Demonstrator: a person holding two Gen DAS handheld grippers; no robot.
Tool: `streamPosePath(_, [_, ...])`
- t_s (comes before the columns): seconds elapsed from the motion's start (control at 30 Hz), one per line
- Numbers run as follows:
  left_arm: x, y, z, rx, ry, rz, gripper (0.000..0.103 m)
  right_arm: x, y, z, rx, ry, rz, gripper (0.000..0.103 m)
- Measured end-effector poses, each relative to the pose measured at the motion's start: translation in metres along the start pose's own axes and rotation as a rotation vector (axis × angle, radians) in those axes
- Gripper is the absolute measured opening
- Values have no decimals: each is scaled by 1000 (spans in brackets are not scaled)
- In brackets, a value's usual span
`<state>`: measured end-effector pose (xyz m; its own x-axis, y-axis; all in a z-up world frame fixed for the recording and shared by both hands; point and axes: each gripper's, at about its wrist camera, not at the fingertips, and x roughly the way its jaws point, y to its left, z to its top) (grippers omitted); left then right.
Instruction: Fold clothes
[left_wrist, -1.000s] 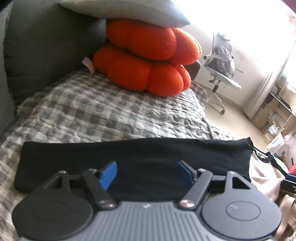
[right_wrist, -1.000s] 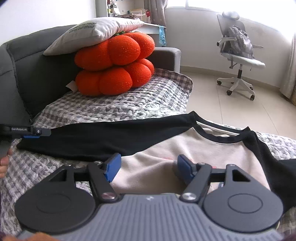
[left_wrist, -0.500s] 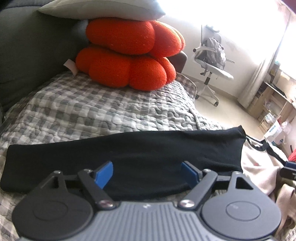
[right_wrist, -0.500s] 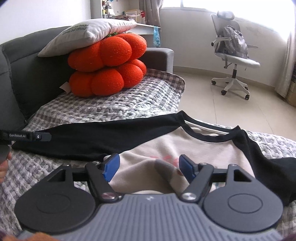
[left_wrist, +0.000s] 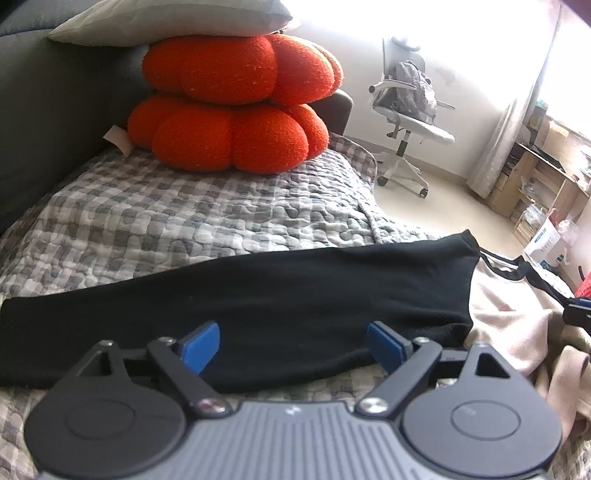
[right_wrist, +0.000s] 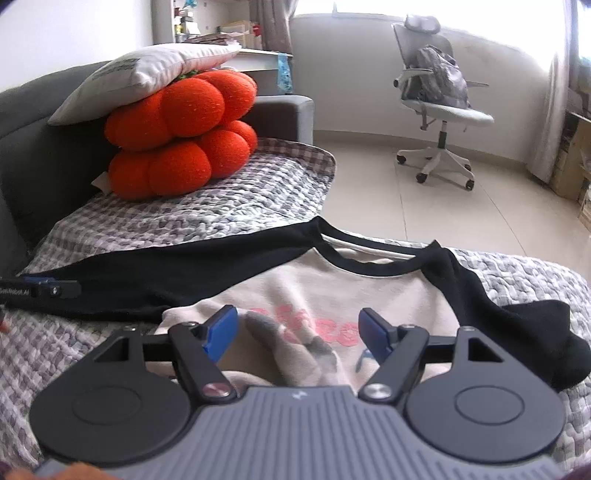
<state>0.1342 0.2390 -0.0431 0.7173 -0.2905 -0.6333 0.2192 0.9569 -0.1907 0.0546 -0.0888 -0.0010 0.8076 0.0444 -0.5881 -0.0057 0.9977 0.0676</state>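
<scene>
Your shirt (right_wrist: 332, 291) lies flat on the quilt (right_wrist: 207, 210), lower middle of the right wrist frame, one sleeve (left_wrist: 236, 295) stretched left. Stacked cushions (right_wrist: 177, 136) sit behind it, upper left, a pillow (right_wrist: 140, 74) on top. Office chair (right_wrist: 439, 96) stands upper right, on the floor.

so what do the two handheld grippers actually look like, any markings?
Both match: the left gripper and right gripper have a ribbed grey body, two round black discs, black linkage arms with silver pivot screws, and blue pads on the fingers. In the right wrist view, the left gripper's finger carries white lettering too blurred to read.
</scene>
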Motion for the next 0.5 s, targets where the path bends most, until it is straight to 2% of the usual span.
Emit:
streamPosePath(0.3, [-2, -22, -2, 34, -7, -9, 89, -9, -22, 8, 11, -3, -14, 76])
streamPosePath(0.5, [-5, -56, -10, 115, -28, -44, 90, -22, -56, 10, 58, -21, -34, 77])
